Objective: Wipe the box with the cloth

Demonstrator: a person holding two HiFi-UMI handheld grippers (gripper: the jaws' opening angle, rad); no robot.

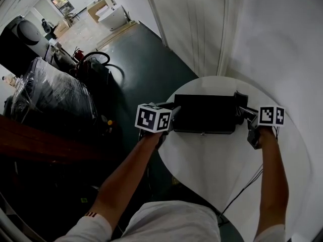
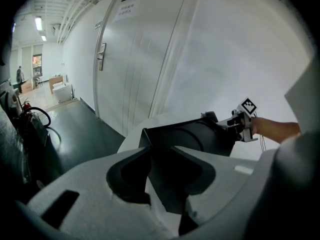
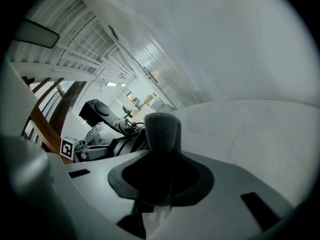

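On the round white table [image 1: 217,160], the black box [image 1: 204,114] lies flat near the middle, with its long side across the head view. The left gripper [image 2: 167,171] is at the box's left end, its jaws wide and pressed on that end. The right gripper [image 3: 161,181] is at the box's right end, pinching a dark grey cloth [image 3: 161,129] that sticks up out of its jaws; past the table are a white door [image 2: 130,69] and a dark floor [image 1: 136,69].
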